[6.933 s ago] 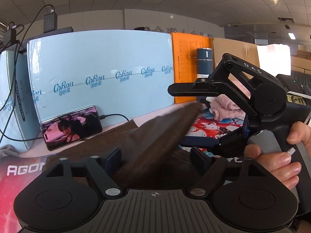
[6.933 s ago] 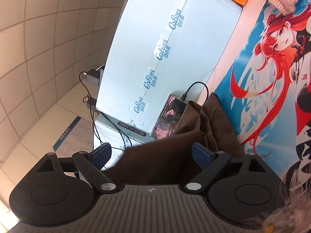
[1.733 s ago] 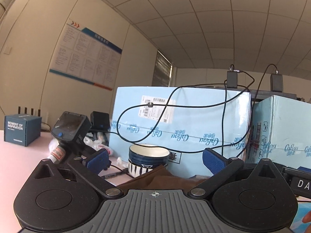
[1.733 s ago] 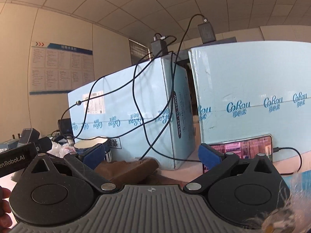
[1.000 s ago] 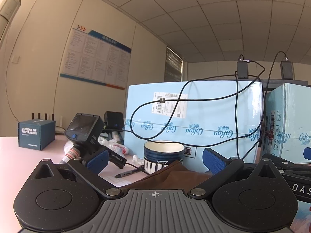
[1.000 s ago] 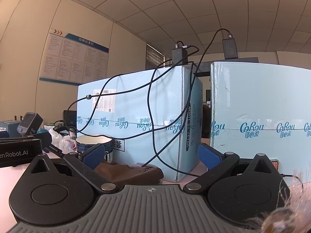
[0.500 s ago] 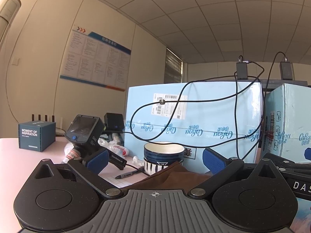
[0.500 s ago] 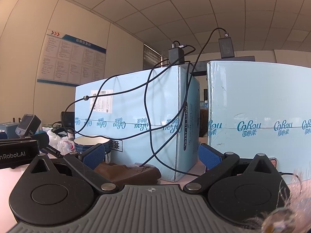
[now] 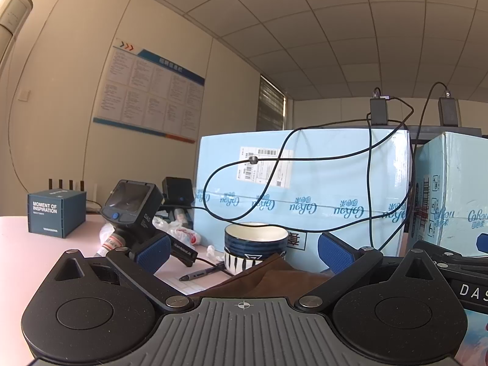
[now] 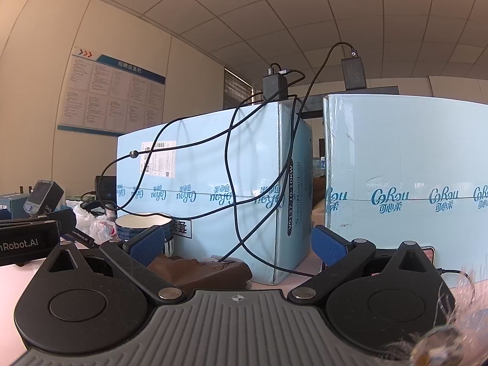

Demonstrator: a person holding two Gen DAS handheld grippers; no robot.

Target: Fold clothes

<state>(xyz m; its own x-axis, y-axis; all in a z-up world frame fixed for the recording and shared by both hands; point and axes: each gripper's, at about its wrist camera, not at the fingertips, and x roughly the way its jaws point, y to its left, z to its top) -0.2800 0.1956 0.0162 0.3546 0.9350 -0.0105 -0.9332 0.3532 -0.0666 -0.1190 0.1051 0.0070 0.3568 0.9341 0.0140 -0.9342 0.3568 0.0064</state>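
A brown garment (image 9: 268, 277) lies folded low on the pink table, just ahead of my left gripper (image 9: 242, 251). That gripper is open and empty, its blue pads (image 9: 152, 251) wide apart above the cloth. In the right wrist view the same brown garment (image 10: 201, 270) lies in a low bundle ahead of my right gripper (image 10: 238, 244), which is open and empty too. Neither gripper touches the cloth.
Two light blue boxes (image 9: 305, 195) (image 10: 405, 189) stand behind the garment with black cables (image 10: 231, 189) draped over them. A striped bowl (image 9: 254, 247) stands by the cloth. A spare gripper (image 9: 134, 210), a pen (image 9: 199, 273), plastic bags (image 10: 94, 222) and a dark box (image 9: 56, 213) lie to the left.
Both grippers held the brown garment 6.9 s ago and are now open and empty, level with the table. Over the last second both views barely shift.
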